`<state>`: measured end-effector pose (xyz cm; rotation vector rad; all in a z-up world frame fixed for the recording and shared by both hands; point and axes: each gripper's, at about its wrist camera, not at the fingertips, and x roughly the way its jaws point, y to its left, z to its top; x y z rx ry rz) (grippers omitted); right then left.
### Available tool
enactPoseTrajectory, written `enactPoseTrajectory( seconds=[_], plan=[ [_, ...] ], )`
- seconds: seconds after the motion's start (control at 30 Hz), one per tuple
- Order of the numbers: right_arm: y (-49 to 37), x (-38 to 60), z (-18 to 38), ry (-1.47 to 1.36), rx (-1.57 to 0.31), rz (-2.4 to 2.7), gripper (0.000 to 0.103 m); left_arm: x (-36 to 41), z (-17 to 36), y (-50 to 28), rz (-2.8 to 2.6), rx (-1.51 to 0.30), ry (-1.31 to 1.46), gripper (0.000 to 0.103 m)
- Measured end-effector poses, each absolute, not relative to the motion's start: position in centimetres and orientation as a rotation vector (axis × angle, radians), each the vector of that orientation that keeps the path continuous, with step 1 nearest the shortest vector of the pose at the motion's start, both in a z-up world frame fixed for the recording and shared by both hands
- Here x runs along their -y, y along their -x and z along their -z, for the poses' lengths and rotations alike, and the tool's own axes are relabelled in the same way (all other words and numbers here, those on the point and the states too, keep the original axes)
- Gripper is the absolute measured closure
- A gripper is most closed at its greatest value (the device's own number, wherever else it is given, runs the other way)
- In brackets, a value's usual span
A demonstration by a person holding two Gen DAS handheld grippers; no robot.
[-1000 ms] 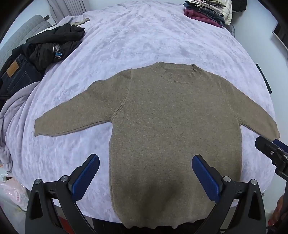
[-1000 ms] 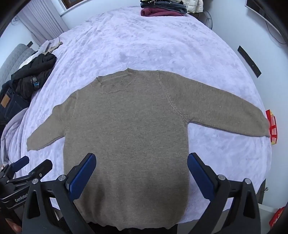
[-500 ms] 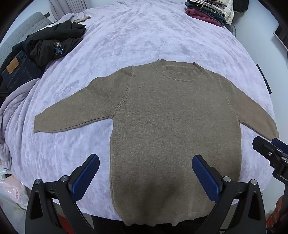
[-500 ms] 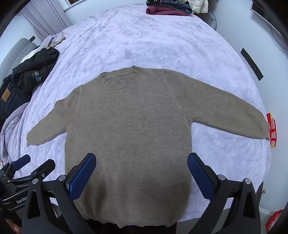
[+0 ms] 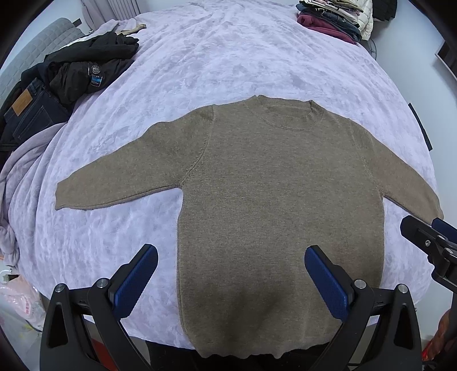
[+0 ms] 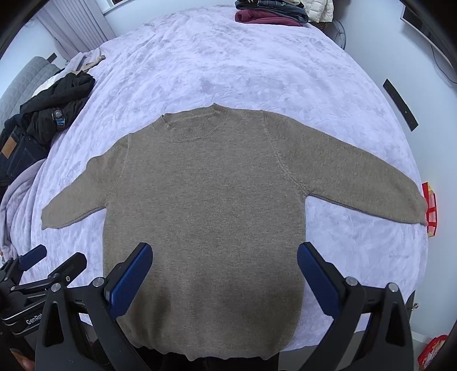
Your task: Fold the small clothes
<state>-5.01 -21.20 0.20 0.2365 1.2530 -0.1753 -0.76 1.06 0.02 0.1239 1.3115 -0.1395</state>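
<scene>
A small olive-brown knit sweater (image 5: 274,205) lies flat on a lilac bedspread (image 5: 228,62), collar away from me, both sleeves spread out, hem hanging over the near edge. It also shows in the right wrist view (image 6: 205,205). My left gripper (image 5: 231,274) is open and empty, above the sweater's lower left side. My right gripper (image 6: 224,271) is open and empty, above the lower middle of the sweater. The right gripper shows at the right edge of the left wrist view (image 5: 428,242); the left gripper shows at the lower left of the right wrist view (image 6: 42,271).
A heap of dark clothes and jeans (image 5: 65,82) lies at the bed's left side, also in the right wrist view (image 6: 42,120). A stack of folded clothes (image 5: 334,17) sits at the far right corner. A lilac blanket (image 5: 20,177) hangs off the left edge.
Both grippers have drawn back and risen slightly, so the sweater sits lower and a bit smaller in both views. The sweater has not moved.
</scene>
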Motion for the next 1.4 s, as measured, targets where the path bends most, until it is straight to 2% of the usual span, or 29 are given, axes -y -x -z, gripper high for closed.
enactPoseTrajectory(
  seconds=[1.4],
  plan=[
    [4.7,21.6,0.5,-0.23,-1.274,0.182,0.002,-0.9,1.3,0.5,0.127,-1.343,-0.128,0.0]
  ],
)
